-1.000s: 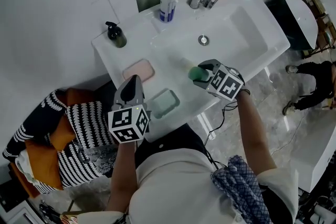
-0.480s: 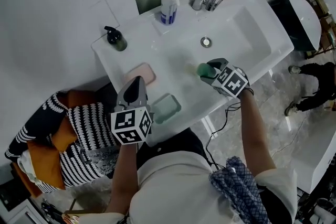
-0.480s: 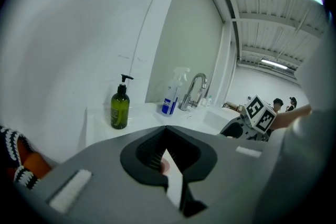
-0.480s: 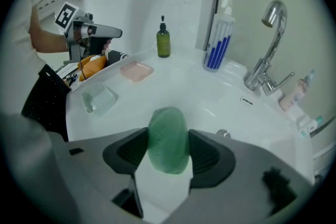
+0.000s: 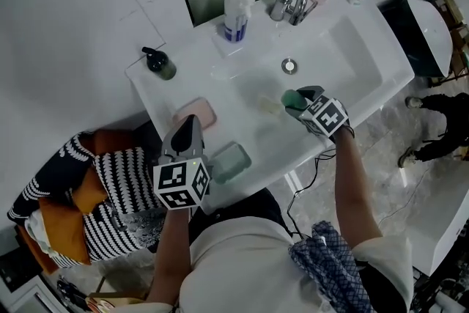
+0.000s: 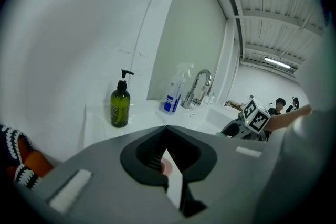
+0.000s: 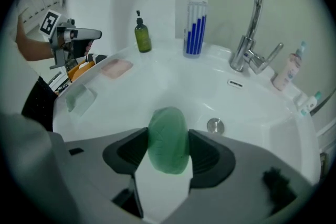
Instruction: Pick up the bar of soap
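Note:
A green oval bar of soap (image 7: 168, 136) is clamped upright between the jaws of my right gripper (image 7: 168, 152). In the head view this gripper (image 5: 297, 100) holds the soap (image 5: 290, 97) over the white sink basin (image 5: 344, 48), a little short of the drain (image 5: 289, 66). My left gripper (image 5: 188, 121) is at the sink's front left with its jaws shut and nothing in them, its tip just by a pink soap dish (image 5: 196, 112). An empty pale green soap dish (image 5: 231, 161) sits on the counter to the right of the left gripper.
A chrome faucet (image 7: 247, 18) stands at the back of the basin, with a blue and white spray bottle (image 7: 195, 18) to its left. A dark green pump bottle (image 6: 120, 105) stands on the counter's far left. Small toiletries (image 7: 287, 71) sit right of the faucet. Striped laundry (image 5: 110, 179) lies beside the sink.
My right gripper has carried the soap a little further right over the basin. The left gripper has hardly moved.

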{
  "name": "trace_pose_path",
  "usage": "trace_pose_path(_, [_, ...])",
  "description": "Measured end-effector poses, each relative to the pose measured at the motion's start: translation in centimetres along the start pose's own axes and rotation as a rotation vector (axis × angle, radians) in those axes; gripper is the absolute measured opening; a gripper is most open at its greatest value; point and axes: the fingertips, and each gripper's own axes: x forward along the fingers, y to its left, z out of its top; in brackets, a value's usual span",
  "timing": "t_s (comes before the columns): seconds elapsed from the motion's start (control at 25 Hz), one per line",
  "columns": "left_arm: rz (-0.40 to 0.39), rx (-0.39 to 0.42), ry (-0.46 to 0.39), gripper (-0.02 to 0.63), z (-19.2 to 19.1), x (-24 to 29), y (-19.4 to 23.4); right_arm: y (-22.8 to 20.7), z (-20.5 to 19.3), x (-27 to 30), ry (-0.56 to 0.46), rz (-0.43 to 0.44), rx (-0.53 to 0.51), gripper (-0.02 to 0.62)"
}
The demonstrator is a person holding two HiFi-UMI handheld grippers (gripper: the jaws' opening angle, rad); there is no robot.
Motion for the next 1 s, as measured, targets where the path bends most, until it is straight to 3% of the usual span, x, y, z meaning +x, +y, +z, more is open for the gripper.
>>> trace_pose_path(0.52, [0.034,0.017,0.039,0.009,-0.4,1.3,0.1,-6.0,-3.2,2.3,0.021,-0.061,0.241,0.255])
trace_pose_path(1.0, [0.069,0.013,0.074,0.009,-0.9,2.4,1.2,-7.0,-5.3,7.1,0.061,-0.012,0.408,0.255])
